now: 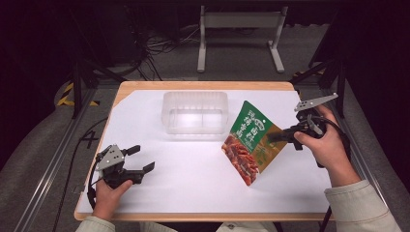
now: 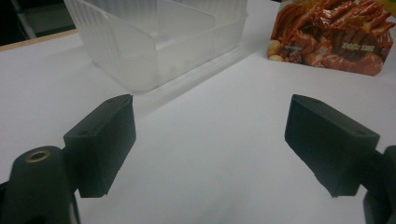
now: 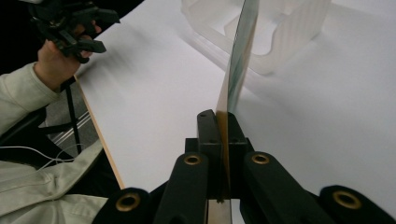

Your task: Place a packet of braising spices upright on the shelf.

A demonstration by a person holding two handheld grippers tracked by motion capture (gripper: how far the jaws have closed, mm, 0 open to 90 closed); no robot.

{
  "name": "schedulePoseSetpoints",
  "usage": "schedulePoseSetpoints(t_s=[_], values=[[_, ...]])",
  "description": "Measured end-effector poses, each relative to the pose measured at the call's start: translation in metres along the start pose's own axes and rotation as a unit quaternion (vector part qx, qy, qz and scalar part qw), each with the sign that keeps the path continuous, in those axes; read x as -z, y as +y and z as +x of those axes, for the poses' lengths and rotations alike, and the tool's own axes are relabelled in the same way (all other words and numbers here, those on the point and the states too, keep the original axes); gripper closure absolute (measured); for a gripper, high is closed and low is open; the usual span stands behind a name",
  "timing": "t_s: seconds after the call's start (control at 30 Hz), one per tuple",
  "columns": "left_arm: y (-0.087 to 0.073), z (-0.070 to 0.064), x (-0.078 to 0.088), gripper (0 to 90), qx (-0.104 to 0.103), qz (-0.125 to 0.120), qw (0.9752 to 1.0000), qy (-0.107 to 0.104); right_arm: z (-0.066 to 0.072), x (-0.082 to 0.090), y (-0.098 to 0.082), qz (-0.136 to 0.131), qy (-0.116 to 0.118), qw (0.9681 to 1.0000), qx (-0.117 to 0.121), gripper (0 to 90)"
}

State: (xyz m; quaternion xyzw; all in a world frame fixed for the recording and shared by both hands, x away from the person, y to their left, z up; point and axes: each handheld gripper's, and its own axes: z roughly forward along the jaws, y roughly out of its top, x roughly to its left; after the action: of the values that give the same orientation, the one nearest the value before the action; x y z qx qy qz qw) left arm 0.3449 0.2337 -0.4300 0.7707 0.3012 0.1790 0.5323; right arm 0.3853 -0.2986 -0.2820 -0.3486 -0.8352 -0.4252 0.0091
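Observation:
A green, orange and red snack pouch (image 1: 250,140) hangs tilted above the white table sheet, right of centre. My right gripper (image 1: 276,136) is shut on its right edge and holds it in the air. In the right gripper view the pouch (image 3: 238,60) stands edge-on, pinched between the two jaws of the right gripper (image 3: 221,122). The clear plastic bin (image 1: 195,112) sits behind and left of the pouch. My left gripper (image 1: 141,158) rests low at the table's front left, open with nothing between its jaws. From the left gripper view, the bin (image 2: 159,37) and the pouch (image 2: 334,42) lie ahead.
A white sheet (image 1: 193,169) covers the wooden table (image 1: 203,85). The bin is see-through and holds nothing. Metal rails run along both table sides, and a white frame (image 1: 240,36) stands on the floor behind the table.

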Motion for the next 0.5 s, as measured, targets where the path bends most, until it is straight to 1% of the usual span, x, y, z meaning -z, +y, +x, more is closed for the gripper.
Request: schedulePoseSetpoints(t_s=[0.13,0.27,0.4,0.5], values=[[0.0,0.0,0.0,17.1,-0.004,0.0,1.0,0.001,0.002,0.004,0.003,-0.01,0.01,0.9999,0.0,90.0],[0.0,0.0,0.0,17.1,-0.004,0.001,1.0,0.0,0.0,0.007,0.005,-0.016,0.005,0.9999,0.0,90.0],[0.001,-0.001,0.001,17.2,0.0,-0.002,1.0,-0.001,-0.005,0.013,0.008,-0.028,0.007,0.9996,-0.005,90.0],[0.001,-0.001,0.001,17.2,-0.002,-0.002,1.0,-0.001,-0.009,0.016,0.01,-0.037,0.015,0.9992,-0.007,90.0]])
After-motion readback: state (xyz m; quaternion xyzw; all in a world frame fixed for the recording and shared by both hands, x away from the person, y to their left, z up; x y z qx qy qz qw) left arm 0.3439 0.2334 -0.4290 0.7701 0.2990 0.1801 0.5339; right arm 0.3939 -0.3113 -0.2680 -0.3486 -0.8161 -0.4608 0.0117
